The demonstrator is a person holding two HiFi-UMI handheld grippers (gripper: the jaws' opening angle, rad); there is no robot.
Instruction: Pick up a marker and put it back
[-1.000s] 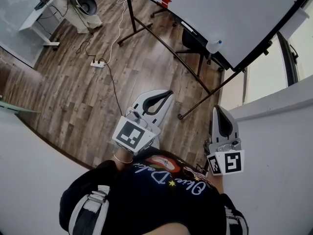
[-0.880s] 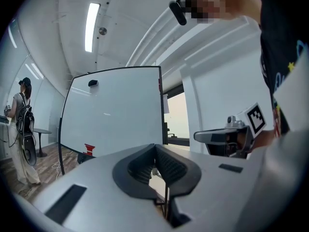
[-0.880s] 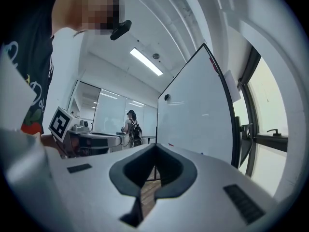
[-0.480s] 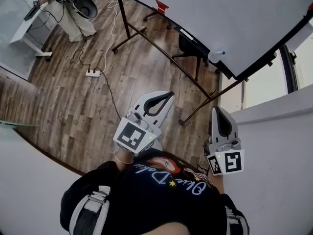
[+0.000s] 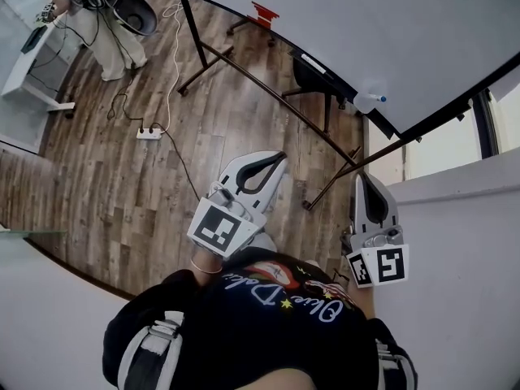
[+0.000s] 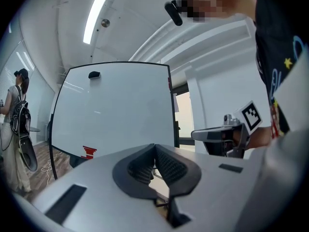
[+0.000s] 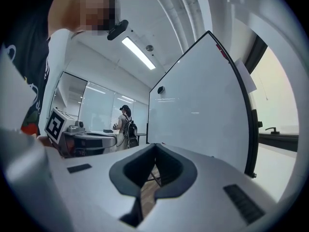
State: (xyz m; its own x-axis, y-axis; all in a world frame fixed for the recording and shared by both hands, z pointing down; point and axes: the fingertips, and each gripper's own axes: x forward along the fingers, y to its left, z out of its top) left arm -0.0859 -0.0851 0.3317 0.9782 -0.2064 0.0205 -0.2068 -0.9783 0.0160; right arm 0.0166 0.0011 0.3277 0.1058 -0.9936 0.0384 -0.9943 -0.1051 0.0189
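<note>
Head view: slim white marker [image 5: 314, 62] lies on the whiteboard [image 5: 390, 23] ledge, well apart from both tools. Left gripper [image 6: 154, 147] jaws pressed together, nothing between them. Right gripper [image 7: 154, 146] likewise closed, empty. Both held above wood floor [image 5: 122, 185].

Lit brightly, evenly, from overhead. Glow from long white ceiling strip lamp [image 6: 94, 17] upper left in left gripper view; likewise from matching strip [image 7: 137, 52] in right gripper view. Washed-out daylight through tall black-framed window [image 5: 443, 132] far right. Faint streak reflections on large white board in black frame [image 6: 113, 110]. Only soft, weak shadows on brown wood-plank floor [image 5: 122, 185]. Strong fisheye bending at edges; black vignette in corners of both gripper views. Blurred up close: grey left gripper [image 6: 154, 148], grey right gripper [image 7: 155, 146].
</note>
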